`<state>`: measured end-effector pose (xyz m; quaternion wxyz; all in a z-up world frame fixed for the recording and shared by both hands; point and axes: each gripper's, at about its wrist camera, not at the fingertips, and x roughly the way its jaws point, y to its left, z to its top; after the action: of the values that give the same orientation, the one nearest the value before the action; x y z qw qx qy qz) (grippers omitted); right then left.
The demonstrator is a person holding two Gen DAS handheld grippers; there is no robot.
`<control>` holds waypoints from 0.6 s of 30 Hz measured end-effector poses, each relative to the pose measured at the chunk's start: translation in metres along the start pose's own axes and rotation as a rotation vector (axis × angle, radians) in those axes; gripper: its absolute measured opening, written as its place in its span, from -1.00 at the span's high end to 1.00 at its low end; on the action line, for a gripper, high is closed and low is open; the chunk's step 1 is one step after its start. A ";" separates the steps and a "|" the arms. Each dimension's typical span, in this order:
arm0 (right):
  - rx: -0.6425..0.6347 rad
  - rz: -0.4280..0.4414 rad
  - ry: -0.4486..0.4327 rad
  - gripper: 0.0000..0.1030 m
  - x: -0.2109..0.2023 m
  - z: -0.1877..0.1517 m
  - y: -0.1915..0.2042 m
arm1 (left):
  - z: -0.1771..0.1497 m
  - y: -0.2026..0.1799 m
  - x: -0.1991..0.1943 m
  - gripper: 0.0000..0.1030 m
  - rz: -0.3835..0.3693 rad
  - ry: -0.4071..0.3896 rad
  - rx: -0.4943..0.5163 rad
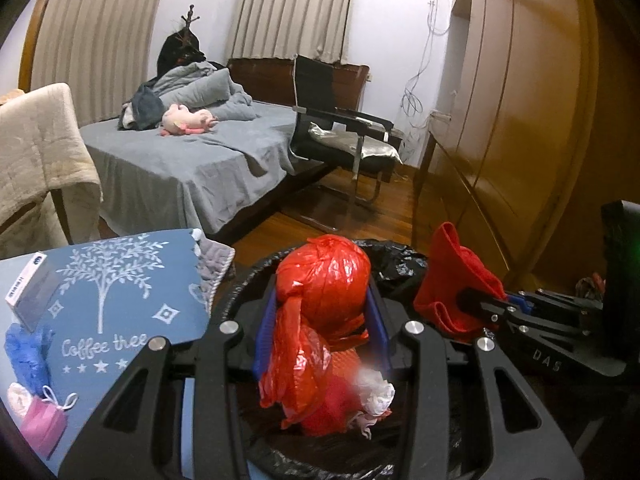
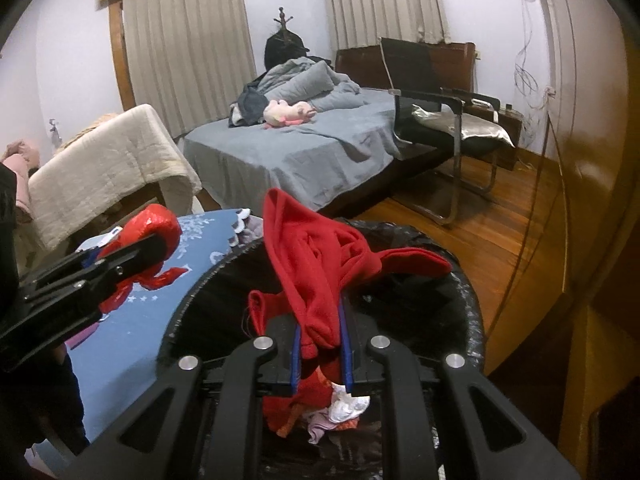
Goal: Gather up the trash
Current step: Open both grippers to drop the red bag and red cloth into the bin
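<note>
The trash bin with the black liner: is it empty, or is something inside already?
Not empty. Inside the trash bin, red and white scraps lie on the bottom.

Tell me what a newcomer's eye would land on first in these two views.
Red stands out: the left gripper clamps a knotted red plastic bag over the black-lined trash bin, and the right gripper pinches a red cloth above the same bin. Behind lies a grey bed with a pink plush toy.
</note>
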<state>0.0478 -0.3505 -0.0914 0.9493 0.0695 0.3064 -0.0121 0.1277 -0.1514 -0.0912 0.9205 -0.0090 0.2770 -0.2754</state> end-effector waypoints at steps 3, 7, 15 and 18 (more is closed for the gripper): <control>0.013 -0.009 0.012 0.70 0.004 -0.003 -0.006 | -0.002 -0.003 0.008 0.25 -0.005 0.011 0.006; 0.023 -0.017 0.020 0.70 0.008 -0.005 -0.014 | 0.001 -0.006 0.019 0.25 -0.017 0.019 0.003; 0.051 -0.046 0.023 0.15 0.012 -0.005 -0.027 | 0.006 -0.006 0.027 -0.28 -0.088 0.032 -0.029; 0.058 -0.054 0.020 -0.03 0.012 -0.007 -0.031 | 0.007 -0.001 0.023 -0.41 -0.096 0.026 -0.045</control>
<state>0.0512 -0.3803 -0.1076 0.9432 0.0888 0.3169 -0.0458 0.1470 -0.1653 -0.0969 0.9020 -0.0393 0.2944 -0.3132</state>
